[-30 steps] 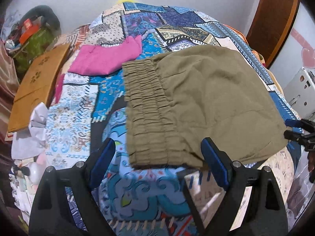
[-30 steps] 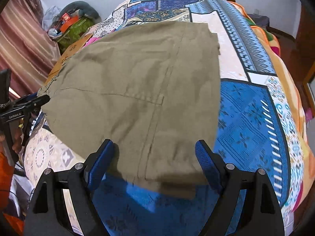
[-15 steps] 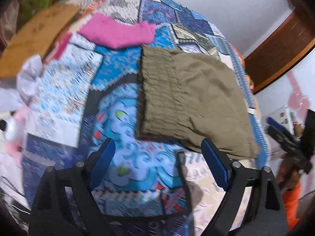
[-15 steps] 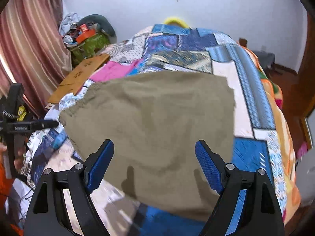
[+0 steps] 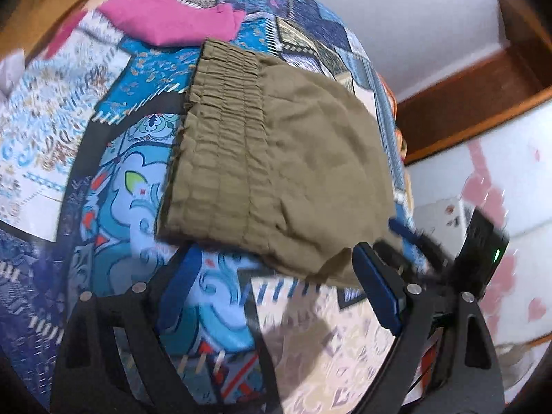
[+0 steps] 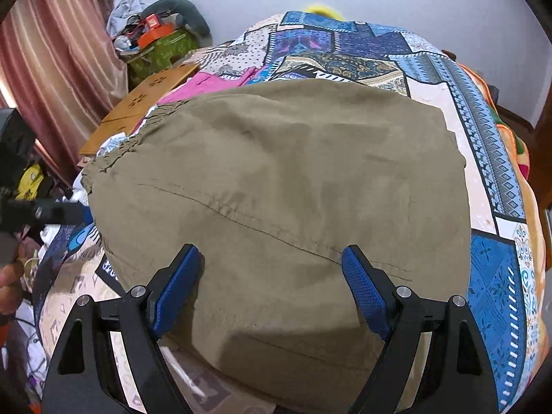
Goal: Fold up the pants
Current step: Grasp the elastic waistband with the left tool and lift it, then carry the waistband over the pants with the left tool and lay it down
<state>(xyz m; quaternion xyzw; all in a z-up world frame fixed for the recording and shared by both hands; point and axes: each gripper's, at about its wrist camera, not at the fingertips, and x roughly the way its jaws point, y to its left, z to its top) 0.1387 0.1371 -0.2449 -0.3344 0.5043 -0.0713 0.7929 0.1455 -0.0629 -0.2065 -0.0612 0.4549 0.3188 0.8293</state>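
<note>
Olive-green pants (image 5: 289, 158) lie folded into a compact rectangle on the patterned bedspread (image 5: 114, 207), the ruched elastic waistband (image 5: 220, 145) at the left. My left gripper (image 5: 272, 286) is open and empty, just off the near waistband corner. In the right wrist view the pants (image 6: 293, 189) fill the middle; my right gripper (image 6: 272, 286) is open and empty, above the near fold. The right gripper also shows blurred at the pants' right edge in the left wrist view (image 5: 417, 241). The left gripper shows at the left edge of the right wrist view (image 6: 65, 214).
A folded pink garment (image 5: 172, 24) lies beyond the waistband. A wooden board (image 6: 145, 103) and a cluttered green pile (image 6: 158, 45) are at the bed's far left by a curtain (image 6: 51, 69). A wooden door frame (image 5: 483, 86) stands to the right.
Both grippers have drawn back from the pants and tilted. The left wrist view swung right and down; the right wrist view came closer over the fabric. The pants have not moved.
</note>
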